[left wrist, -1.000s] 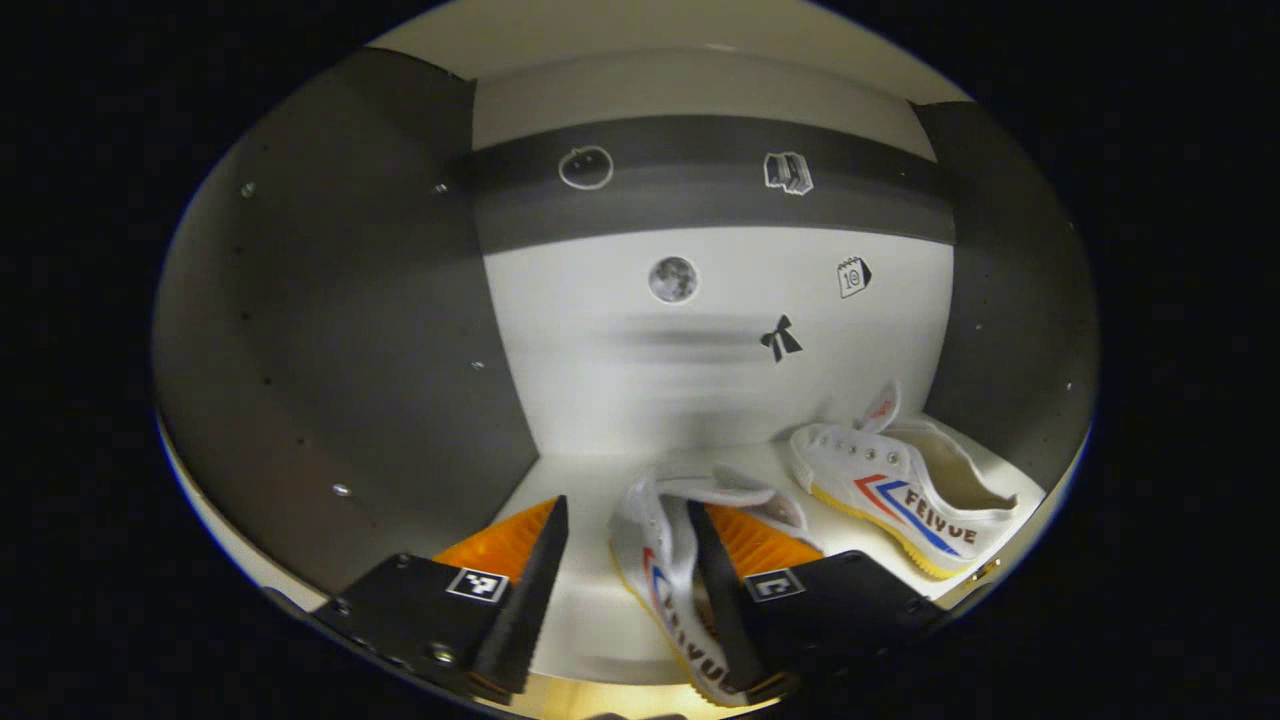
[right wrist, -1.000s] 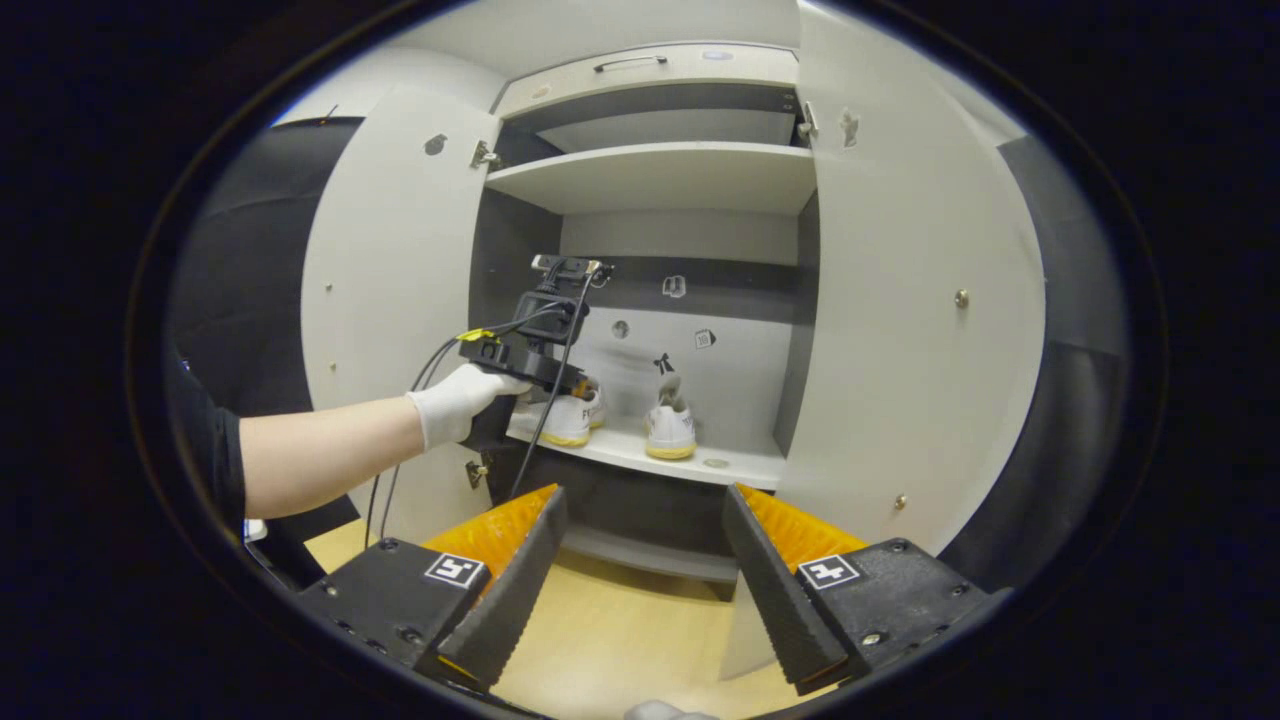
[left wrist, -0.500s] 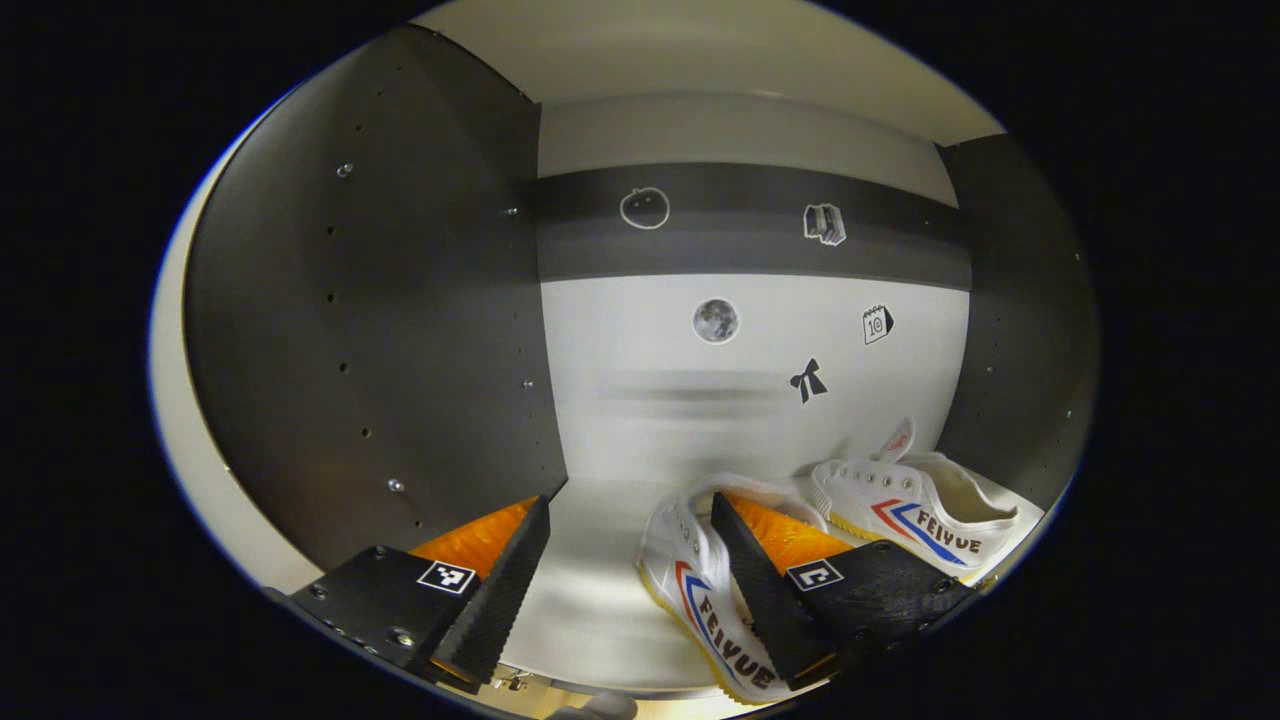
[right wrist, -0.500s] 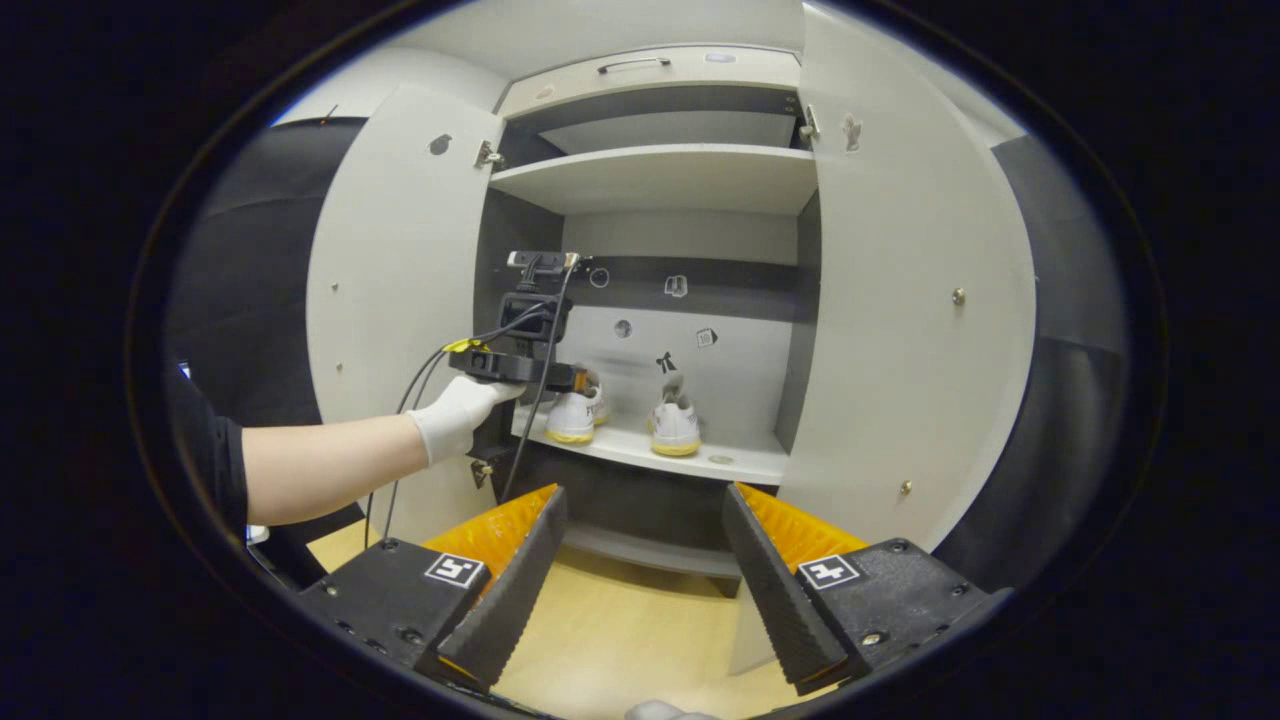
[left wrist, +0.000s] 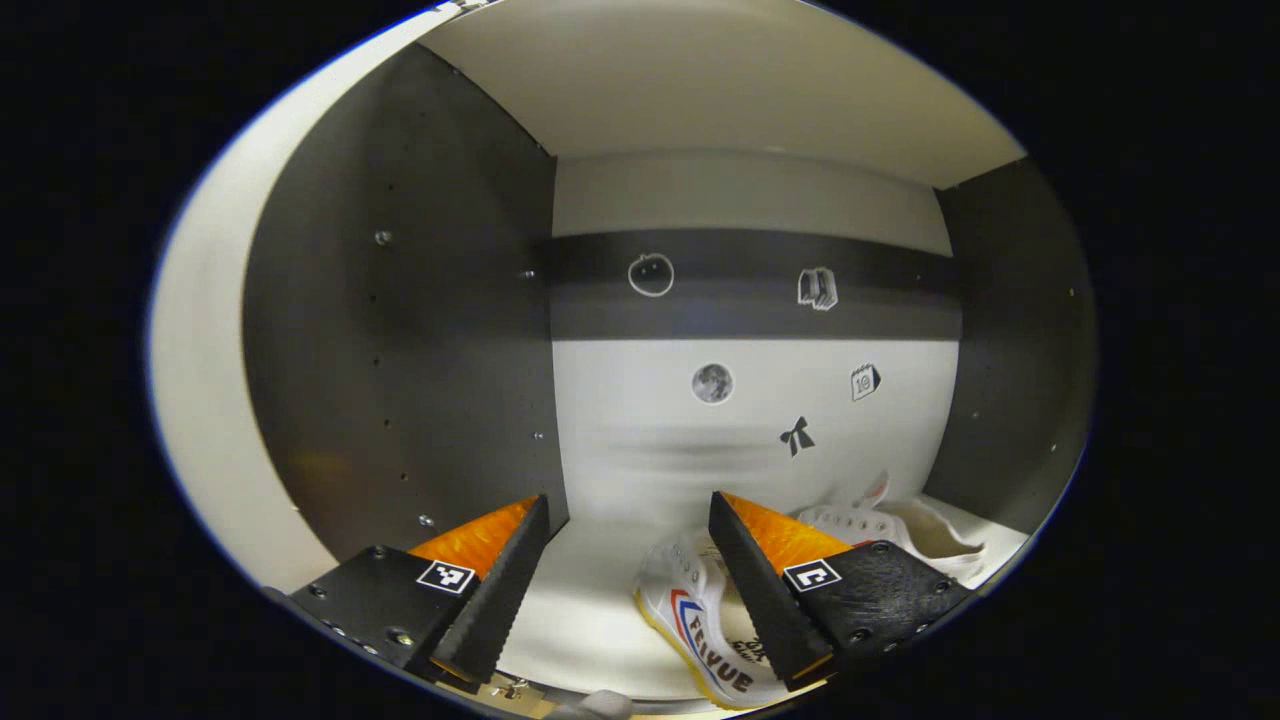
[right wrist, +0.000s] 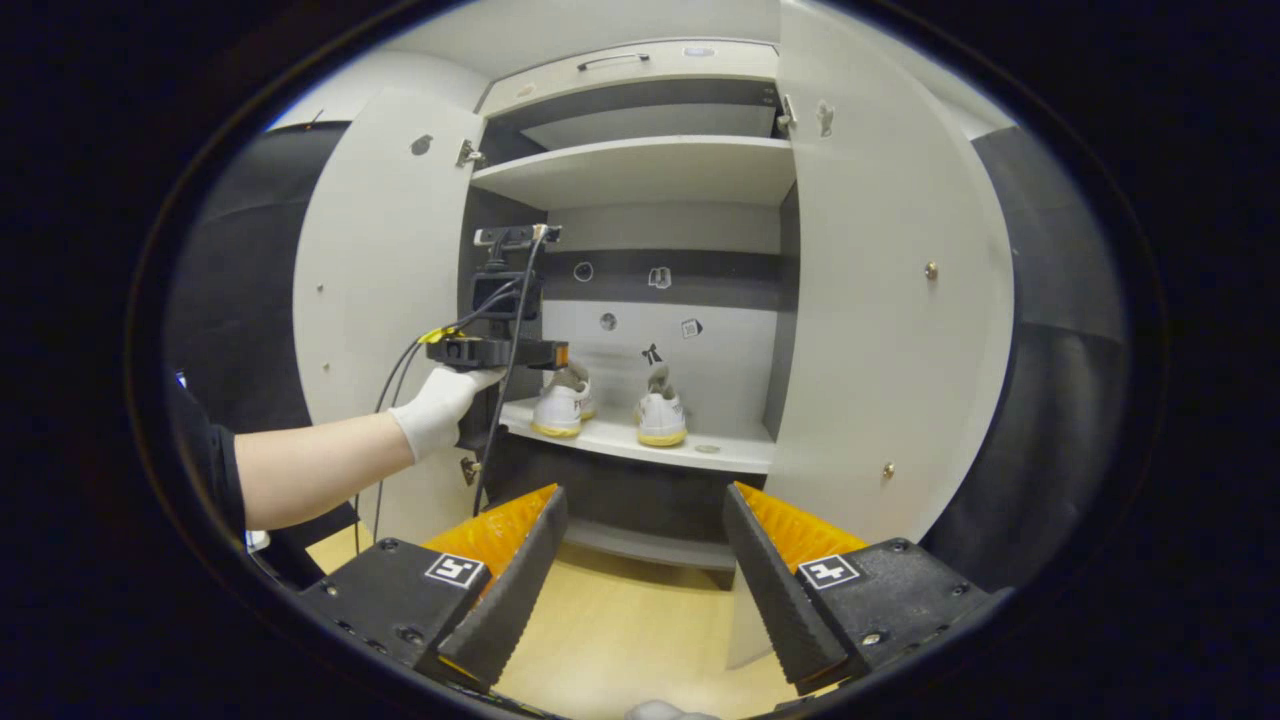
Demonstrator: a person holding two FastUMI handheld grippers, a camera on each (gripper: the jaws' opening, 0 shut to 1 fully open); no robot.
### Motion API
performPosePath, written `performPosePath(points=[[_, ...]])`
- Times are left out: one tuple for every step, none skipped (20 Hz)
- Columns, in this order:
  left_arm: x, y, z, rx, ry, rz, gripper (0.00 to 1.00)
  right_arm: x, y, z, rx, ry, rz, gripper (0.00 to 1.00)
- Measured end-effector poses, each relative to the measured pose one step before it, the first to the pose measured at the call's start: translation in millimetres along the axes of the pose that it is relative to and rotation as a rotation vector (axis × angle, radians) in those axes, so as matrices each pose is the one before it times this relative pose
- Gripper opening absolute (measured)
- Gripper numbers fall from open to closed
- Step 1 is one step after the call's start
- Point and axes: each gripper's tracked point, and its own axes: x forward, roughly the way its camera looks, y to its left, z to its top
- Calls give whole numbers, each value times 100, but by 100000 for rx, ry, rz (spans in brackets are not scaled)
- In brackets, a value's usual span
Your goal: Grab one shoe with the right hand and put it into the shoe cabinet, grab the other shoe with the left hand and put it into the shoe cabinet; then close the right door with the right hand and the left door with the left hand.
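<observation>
Both shoes sit on the middle shelf (right wrist: 720,455) of the shoe cabinet (right wrist: 640,170), heels toward me in the right gripper view: the left shoe (right wrist: 562,405) near the shelf's left end, the right shoe (right wrist: 660,418) just beside it, a small gap between them. In my left gripper view the left shoe (left wrist: 700,625) lies low, partly hidden behind my right-hand finger, and the right shoe (left wrist: 900,525) rests farther back toward the dark side wall.

My left gripper (left wrist: 625,585) is spread wide and holds nothing; bare shelf shows between its fingers. From the right gripper view I see that left gripper (right wrist: 500,352) at the cabinet's left front edge, above the shelf, carried by a white-gloved hand (right wrist: 435,408) with cables trailing down.

My right gripper (right wrist: 640,590) is also wide apart and empty, hanging well back from the cabinet over the pale wood floor (right wrist: 620,640).

The left door (right wrist: 375,290) and the right door (right wrist: 890,300) both stand open. Small stickers (left wrist: 712,383) dot the back panel.
</observation>
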Motion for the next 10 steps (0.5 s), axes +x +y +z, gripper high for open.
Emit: performPosePath(points=[[-1000,-130,480,232,-1557,-326,96,25,-176,182,-244,-619,-430,99],[-1270,-312,900,218,-2417,-1247,96,-57,-58,101,-200,-302,-372,99],[-1357,-230,723,537,-2738,-788,96,-3,-63,181,326,-403,-433,99],[-1503,-130,528,813,-1586,-403,96,-63,-149,19,319,-228,-387,99],[-1671,-182,497,667,-2082,-554,95,-66,-3,145,421,-515,-341,99],[-1710,-78,583,178,-2300,-235,96,-151,41,-120,80,534,-393,99],[-1581,-239,338,75,-1768,-1078,96,-192,-76,-16,237,67,-821,99],[-1887,-117,-31,-180,-131,-452,96,-217,-30,57,861,-197,-602,99],[-1733,-162,8,-649,-392,-651,100,-311,104,71,522,-162,-492,99],[-1932,-188,232,-900,-286,-1352,96,-344,-41,-168,-71,-101,-880,99]])
